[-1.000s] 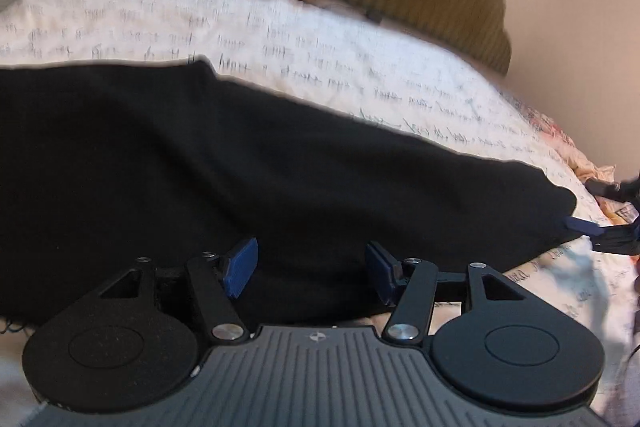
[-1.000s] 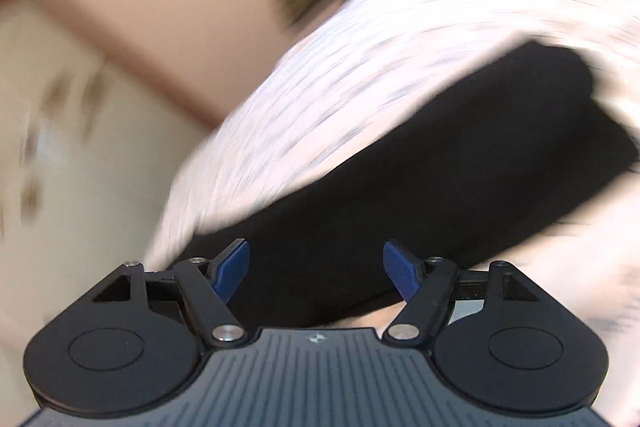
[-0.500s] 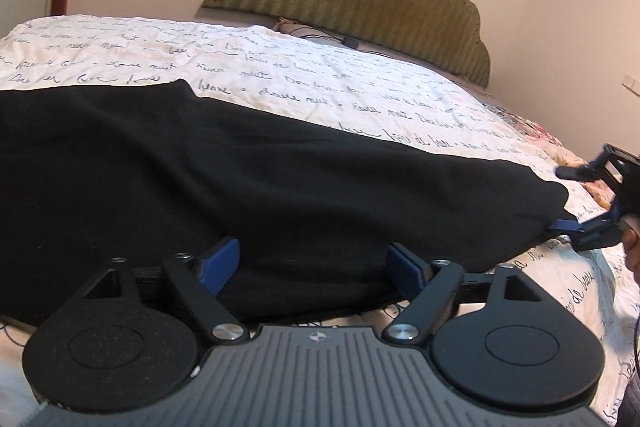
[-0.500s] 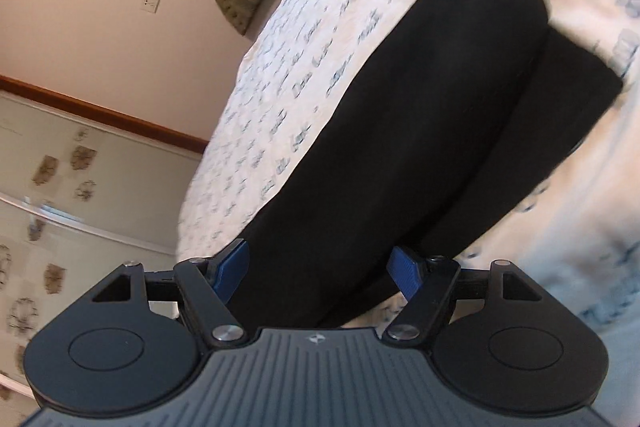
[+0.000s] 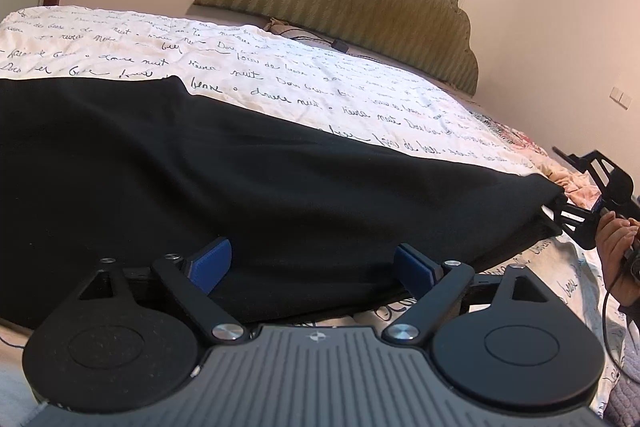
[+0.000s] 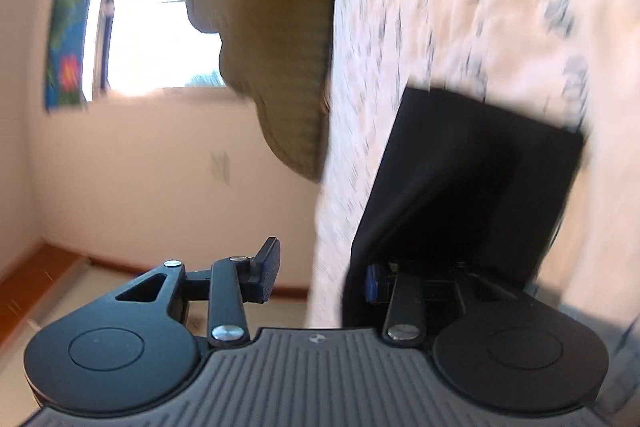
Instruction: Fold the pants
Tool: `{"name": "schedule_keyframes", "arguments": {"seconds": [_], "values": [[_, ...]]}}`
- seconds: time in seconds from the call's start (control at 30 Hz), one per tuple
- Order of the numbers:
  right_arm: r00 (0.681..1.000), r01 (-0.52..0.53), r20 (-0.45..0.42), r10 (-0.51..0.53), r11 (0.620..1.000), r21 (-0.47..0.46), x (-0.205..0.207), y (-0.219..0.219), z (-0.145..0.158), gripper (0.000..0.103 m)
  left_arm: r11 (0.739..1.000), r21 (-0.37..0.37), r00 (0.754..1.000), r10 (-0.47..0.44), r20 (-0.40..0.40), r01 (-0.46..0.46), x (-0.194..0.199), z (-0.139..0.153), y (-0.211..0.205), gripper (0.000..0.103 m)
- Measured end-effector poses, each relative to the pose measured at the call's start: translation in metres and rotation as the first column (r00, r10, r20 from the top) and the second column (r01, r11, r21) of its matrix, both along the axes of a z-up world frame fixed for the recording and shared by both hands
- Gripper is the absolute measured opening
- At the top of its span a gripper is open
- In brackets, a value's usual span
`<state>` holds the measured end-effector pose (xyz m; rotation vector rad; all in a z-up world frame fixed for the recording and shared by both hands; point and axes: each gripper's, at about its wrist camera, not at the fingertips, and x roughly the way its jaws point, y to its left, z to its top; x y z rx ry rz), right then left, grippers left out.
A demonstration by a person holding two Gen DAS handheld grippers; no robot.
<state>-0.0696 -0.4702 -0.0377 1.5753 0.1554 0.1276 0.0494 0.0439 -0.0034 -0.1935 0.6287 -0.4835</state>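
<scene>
Left claw (image 5: 310, 263) wide, over near edge of pants (image 5: 240, 183) on bed (image 5: 280, 83). Right claw (image 6: 318, 275) part-open at far-right hem; cloth may slip out, skewing the fold.

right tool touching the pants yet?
Touching. In the left wrist view the right tool meets the far end of the black pants, which pull taut toward it. In the blurred right wrist view, fabric drapes over one finger.
</scene>
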Motion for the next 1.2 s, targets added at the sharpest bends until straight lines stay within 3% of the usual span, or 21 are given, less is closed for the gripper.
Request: {"name": "schedule_keyframes", "arguments": {"seconds": [0.17,0.33,0.43,0.5,0.53,0.67,0.73,0.77,0.83,0.97,1.1,1.2], "values": [[0.994,-0.020,-0.105,0.012,0.997,-0.072,0.020,0.007,-0.004,0.041,1.000,-0.007,1.000,-0.013,-0.003,0.013,0.003,0.000,-0.001,0.096],[0.984,0.089,-0.142,-0.107,0.988,-0.126,0.013,-0.007,0.005,0.039,1.000,-0.006,1.000,-0.013,-0.002,0.013,0.003,0.000,-0.002,0.096],[0.954,-0.049,-0.298,-0.028,0.967,-0.248,0.032,-0.006,0.013,0.012,1.000,-0.008,1.000,-0.013,-0.002,0.013,0.002,0.000,-0.001,0.096],[0.938,-0.088,-0.344,-0.032,0.941,-0.328,0.039,0.000,0.025,0.006,1.000,-0.013,1.000,-0.014,-0.003,0.014,0.002,0.000,-0.001,0.096],[0.948,-0.074,-0.316,-0.044,0.933,-0.352,0.039,-0.001,0.035,0.005,1.000,-0.014,1.000,-0.014,-0.002,0.014,0.002,0.000,-0.001,0.096],[0.973,-0.005,-0.208,-0.095,0.901,-0.435,0.025,-0.010,0.073,0.004,1.000,-0.013,1.000,-0.013,0.000,0.013,0.001,0.000,-0.001,0.096],[0.928,-0.097,-0.362,-0.084,0.885,-0.455,0.027,-0.015,0.052,0.005,1.000,-0.017,1.000,-0.014,0.000,0.014,0.002,-0.001,0.000,0.096],[0.900,-0.116,-0.429,-0.075,0.908,-0.403,0.020,-0.025,0.032,0.005,1.000,-0.022,1.000,-0.014,-0.001,0.014,0.002,-0.001,0.001,0.096],[0.910,-0.075,-0.406,-0.078,0.934,-0.348,0.005,-0.032,0.008,0.005,0.999,-0.033,1.000,-0.015,-0.003,0.015,0.003,-0.001,0.003,0.096],[0.912,-0.080,-0.403,-0.075,0.932,-0.354,0.010,-0.025,0.006,0.005,0.999,-0.027,1.000,-0.018,-0.002,0.018,0.004,-0.002,0.003,0.097],[0.907,-0.034,-0.405,-0.113,0.941,-0.338,0.007,-0.037,0.018,0.012,0.999,-0.040,1.000,-0.017,0.001,0.017,0.003,-0.002,0.005,0.097],[0.901,0.040,-0.376,-0.217,0.904,-0.426,0.005,-0.040,0.044,0.015,0.999,-0.042,1.000,-0.015,0.003,0.015,0.003,-0.003,0.005,0.097]]}}
